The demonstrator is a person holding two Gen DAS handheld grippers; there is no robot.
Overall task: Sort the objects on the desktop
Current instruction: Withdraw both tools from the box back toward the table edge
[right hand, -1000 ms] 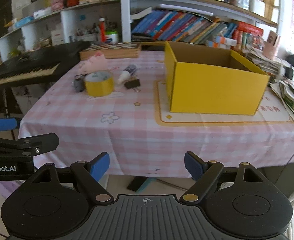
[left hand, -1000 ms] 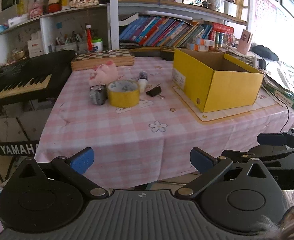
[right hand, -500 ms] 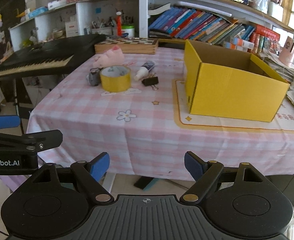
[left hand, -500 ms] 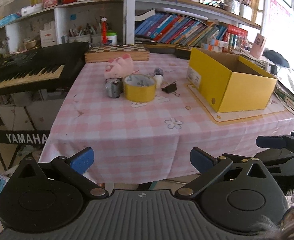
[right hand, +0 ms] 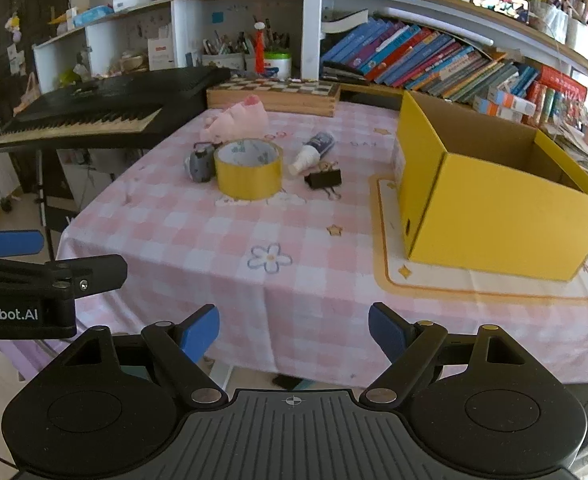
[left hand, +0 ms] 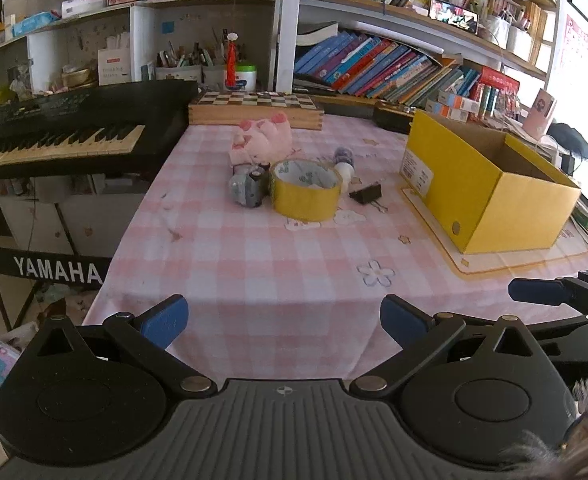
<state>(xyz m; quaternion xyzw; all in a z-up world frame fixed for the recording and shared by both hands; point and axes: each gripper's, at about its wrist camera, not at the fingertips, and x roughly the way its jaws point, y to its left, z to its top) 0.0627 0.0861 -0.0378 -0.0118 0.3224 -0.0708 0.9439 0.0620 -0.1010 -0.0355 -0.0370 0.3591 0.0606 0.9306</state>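
Right wrist view: the yellow tape roll [right hand: 248,174] lies mid-tabletop toward the far edge, touching a grey toy [right hand: 198,165], a binder clip [right hand: 324,179] just beside; the yellow box [right hand: 489,208] stands near the right edge. Both the right gripper [right hand: 294,330] and left gripper [left hand: 284,318] gape wide, empty, at the near edge. Best approach the roll from above, straddling its wall.

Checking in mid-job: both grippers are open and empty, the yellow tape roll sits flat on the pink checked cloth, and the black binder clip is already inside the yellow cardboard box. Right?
Not quite. The black binder clip is not inside the yellow cardboard box; the right wrist view shows it on the pink checked cloth, between the yellow tape roll and the box. The rest holds: left gripper and right gripper are open and empty.
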